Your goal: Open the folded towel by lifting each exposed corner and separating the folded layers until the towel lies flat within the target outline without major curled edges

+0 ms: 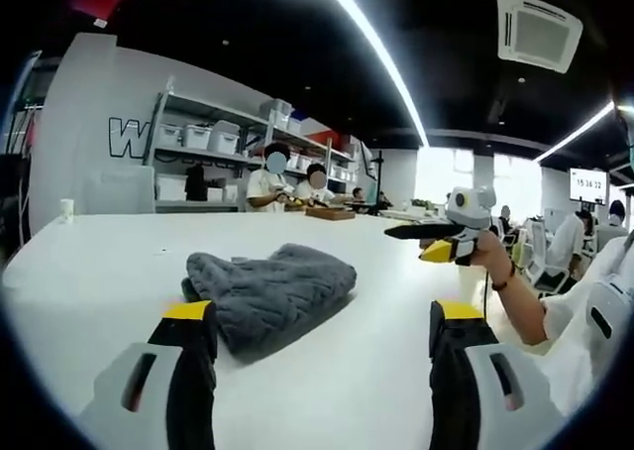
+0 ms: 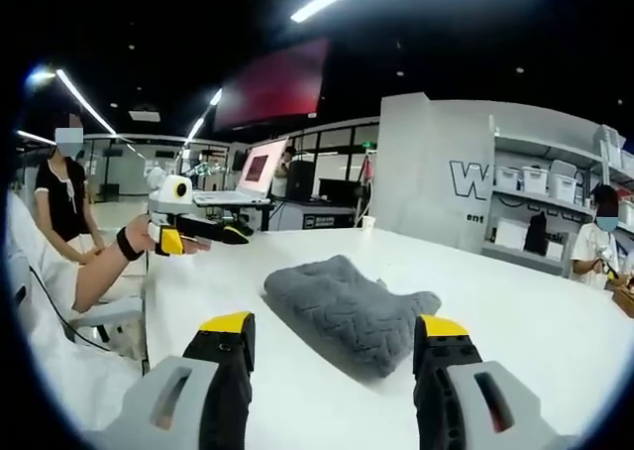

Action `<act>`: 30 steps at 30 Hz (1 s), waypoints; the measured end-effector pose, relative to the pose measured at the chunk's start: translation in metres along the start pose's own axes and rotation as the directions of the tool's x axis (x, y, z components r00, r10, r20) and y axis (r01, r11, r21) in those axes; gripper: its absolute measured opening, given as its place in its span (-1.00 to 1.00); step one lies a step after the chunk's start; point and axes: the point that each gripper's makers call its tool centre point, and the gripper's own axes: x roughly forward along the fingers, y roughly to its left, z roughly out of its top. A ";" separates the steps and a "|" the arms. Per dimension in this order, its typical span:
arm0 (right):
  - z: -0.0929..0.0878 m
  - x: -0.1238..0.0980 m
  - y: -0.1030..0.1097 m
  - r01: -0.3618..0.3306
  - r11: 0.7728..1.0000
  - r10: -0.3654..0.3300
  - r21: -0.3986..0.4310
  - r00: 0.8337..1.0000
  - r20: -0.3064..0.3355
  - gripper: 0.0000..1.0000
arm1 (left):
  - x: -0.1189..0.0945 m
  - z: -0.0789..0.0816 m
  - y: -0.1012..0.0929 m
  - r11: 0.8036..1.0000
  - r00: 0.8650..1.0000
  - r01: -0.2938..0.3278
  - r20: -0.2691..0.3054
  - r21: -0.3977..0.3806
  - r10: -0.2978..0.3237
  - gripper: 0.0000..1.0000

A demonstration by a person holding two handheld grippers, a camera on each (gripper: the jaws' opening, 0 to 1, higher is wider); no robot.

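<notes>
Jaws of both grippers stand spread wide with nothing between them. In the left gripper view, the left gripper (image 1: 322, 316) rises from the bottom edge, and the folded grey towel (image 1: 269, 293) lies on the white tabletop (image 1: 99, 262) at centre-left, just beyond the left jaw's yellow tip. At right of centre, the right gripper (image 1: 441, 236) hovers above the tabletop. In the right gripper view, the right gripper (image 2: 337, 328) frames the towel (image 2: 347, 311) at centre, while the left gripper (image 2: 198, 230) hangs at the left, apart from the towel.
</notes>
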 end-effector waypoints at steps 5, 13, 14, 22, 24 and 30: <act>-0.001 0.000 -0.003 0.004 1.000 -0.004 0.000 1.000 -0.009 0.26 | 0.000 -0.003 0.004 1.000 1.000 -0.009 -0.006 -0.012 0.009 0.72; -0.004 0.003 -0.012 0.017 1.000 -0.017 -0.013 0.999 -0.034 0.24 | 0.004 -0.005 0.004 1.000 1.000 -0.012 -0.012 -0.026 0.012 0.72; -0.004 0.003 -0.013 0.018 1.000 -0.018 -0.012 0.999 -0.036 0.24 | 0.005 -0.005 0.004 1.000 1.000 -0.011 -0.016 -0.023 0.011 0.72; -0.005 0.003 -0.016 0.012 1.000 -0.013 -0.008 0.999 -0.039 0.23 | 0.011 -0.008 0.007 0.999 0.999 -0.016 -0.033 -0.030 0.015 0.69; -0.005 0.004 -0.016 0.009 1.000 -0.010 -0.008 0.999 -0.039 0.22 | 0.013 -0.009 0.008 0.999 0.999 -0.016 -0.037 -0.031 0.015 0.69; -0.008 0.008 -0.017 0.002 1.000 -0.002 -0.001 0.999 -0.052 0.21 | 0.020 -0.011 0.010 0.999 0.998 -0.025 -0.064 -0.032 0.023 0.66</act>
